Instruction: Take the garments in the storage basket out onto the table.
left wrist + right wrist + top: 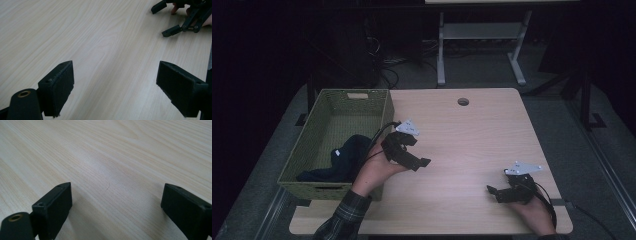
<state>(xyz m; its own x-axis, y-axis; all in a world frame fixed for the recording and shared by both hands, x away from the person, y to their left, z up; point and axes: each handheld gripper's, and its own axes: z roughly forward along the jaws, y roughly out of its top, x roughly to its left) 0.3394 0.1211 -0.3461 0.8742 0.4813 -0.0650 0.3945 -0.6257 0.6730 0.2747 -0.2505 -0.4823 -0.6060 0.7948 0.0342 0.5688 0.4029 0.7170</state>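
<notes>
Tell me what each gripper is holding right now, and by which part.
Nothing is held. The left gripper and the right gripper both have their jaws wide apart over bare table. The dark cloth lies in the green basket, ungripped.

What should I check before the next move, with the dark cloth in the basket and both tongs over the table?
1. Left tongs open, nothing held: ok.
2. Right tongs open, nothing held: ok.
3. Cloth inside basket: ok.
4. Cloth fully below the rim: cannot tell.
5. Table bare between the tongs: ok.
6. Tongs apart from each other: ok.
</notes>
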